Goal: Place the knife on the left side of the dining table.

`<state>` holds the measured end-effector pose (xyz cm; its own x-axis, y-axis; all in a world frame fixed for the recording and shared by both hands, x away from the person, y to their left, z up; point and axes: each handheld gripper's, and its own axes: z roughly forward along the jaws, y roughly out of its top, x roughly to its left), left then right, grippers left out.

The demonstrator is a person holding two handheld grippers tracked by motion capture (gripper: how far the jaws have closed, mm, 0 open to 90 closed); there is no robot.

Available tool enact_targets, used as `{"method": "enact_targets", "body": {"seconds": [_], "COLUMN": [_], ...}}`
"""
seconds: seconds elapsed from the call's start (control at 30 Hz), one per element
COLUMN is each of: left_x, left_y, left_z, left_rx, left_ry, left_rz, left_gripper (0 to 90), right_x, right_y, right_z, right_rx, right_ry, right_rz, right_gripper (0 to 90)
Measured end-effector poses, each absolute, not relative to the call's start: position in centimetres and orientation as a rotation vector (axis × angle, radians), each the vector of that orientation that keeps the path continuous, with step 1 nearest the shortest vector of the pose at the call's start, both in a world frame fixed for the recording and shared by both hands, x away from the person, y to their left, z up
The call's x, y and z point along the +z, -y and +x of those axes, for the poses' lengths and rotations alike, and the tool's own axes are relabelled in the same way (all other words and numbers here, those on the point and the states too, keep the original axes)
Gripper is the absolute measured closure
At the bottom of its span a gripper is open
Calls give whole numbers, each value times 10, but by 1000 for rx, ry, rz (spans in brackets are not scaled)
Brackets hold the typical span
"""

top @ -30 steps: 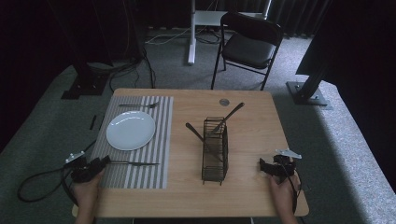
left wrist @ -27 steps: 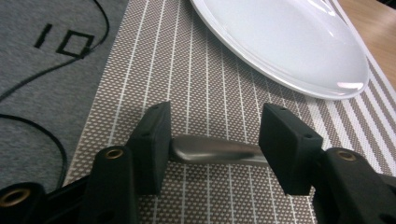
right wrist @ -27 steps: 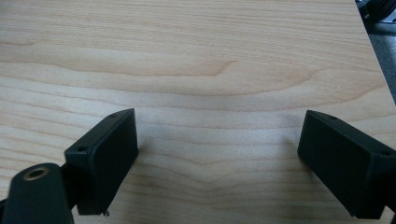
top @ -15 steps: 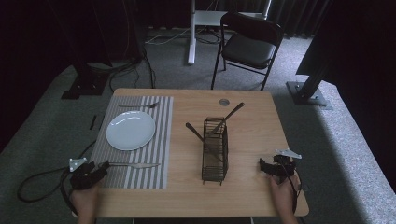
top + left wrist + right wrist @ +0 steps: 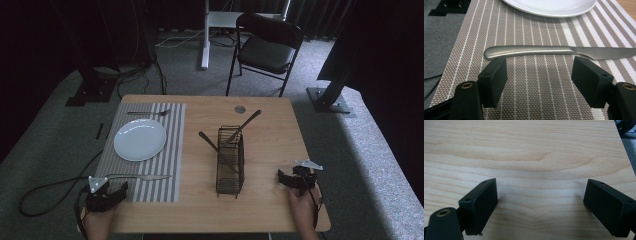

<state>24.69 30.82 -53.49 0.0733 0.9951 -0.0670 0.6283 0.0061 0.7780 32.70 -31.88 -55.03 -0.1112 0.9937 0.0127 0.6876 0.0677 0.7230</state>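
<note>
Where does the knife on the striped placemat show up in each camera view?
High view: knife lies crosswise on the placemat's near edge, just ahead of the left gripper.
Left gripper view: knife lies across the middle, just beyond the open jaws, none of it between them.
Right gripper view: bare table ahead of its jaws.
Shared landmark: white plate beyond the knife.

Wooden table [image 5: 270, 125] bears striped placemat [image 5: 170, 150] and wire caddy [image 5: 230, 165]
</note>
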Motion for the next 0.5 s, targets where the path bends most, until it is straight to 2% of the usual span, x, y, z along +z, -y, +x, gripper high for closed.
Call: {"method": "enact_targets", "body": {"seconds": [0.13,0.23,0.3,0.37,0.4,0.43,0.5], "left_x": [-536,-536,-536,-537,-538,-539,-541], "left_y": [-309,-308,-306,-303,-302,-302,-301], "left_z": [243,241,240,240,242,242,243], "left_rx": [669,668,694,710,691,686,664], "left_ry": [-1618,-1613,-1619,-1628,-1633,-1634,-1634], "left_rz": [1668,1664,1692,1718,1749,1756,1782], "left_gripper": [178,169,108,90,64,0,0], "right_x": [-550,-550,-550,-550,-550,-550,-550], "right_y": [319,319,319,319,319,319,319], "right_z": [327,327,327,327,327,327,327], "right_rx": [805,805,805,805,805,805,806], "right_ry": [-1854,-1854,-1854,-1854,-1854,-1854,-1854], "right_rz": [1667,1667,1667,1668,1667,1667,1667], "right_gripper": [115,115,115,115,115,115,115]}}
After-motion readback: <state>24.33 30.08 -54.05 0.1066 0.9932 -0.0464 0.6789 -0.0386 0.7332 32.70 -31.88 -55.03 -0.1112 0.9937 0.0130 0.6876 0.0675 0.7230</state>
